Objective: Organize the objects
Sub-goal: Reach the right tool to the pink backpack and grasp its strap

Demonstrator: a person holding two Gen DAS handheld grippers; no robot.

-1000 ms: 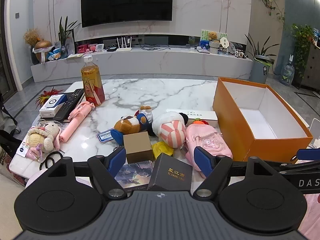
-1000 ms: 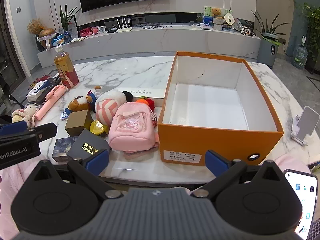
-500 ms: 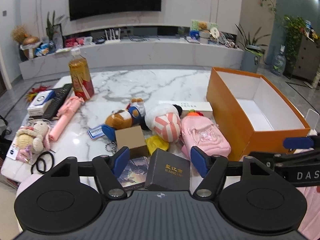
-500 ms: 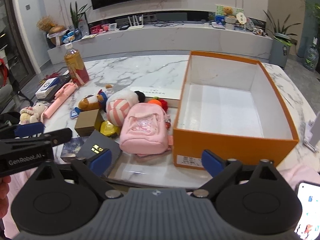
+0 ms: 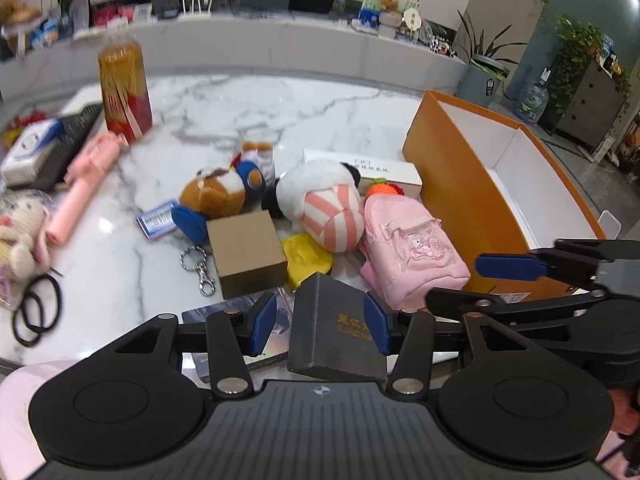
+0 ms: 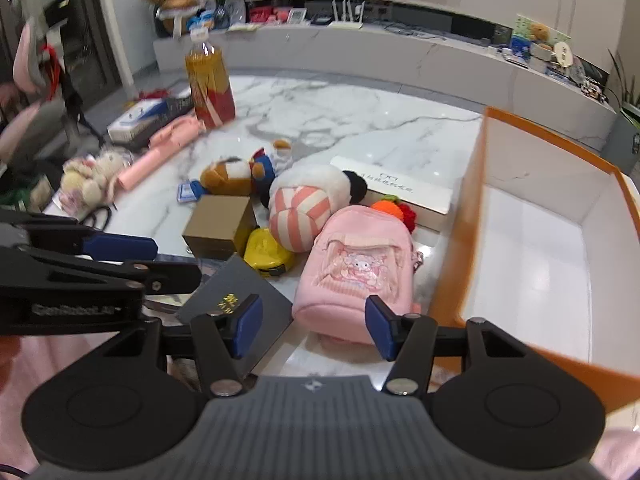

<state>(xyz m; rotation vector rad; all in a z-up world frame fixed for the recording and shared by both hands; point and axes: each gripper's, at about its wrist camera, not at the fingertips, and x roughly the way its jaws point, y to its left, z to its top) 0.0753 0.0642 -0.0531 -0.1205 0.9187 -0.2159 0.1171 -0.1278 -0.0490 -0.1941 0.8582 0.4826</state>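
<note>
A black box with gold lettering lies at the near table edge between the jaws of my left gripper. The jaws are closing; the right pad sits at the box's edge and a gap remains on the left. A small pink backpack lies beside the orange box, which is open with a white inside. My right gripper is closing around the backpack's near end, and its pads are not pressing on it. The black box also shows under that gripper's left finger.
A brown carton, a yellow item, a striped panda plush and a bear plush crowd just beyond. A tea bottle, pink stick, keyring and hair ties lie left.
Both grippers moved forward and tipped down toward the pile, and their jaws narrowed. The black box now sits between the left jaws, the pink backpack between the right.
</note>
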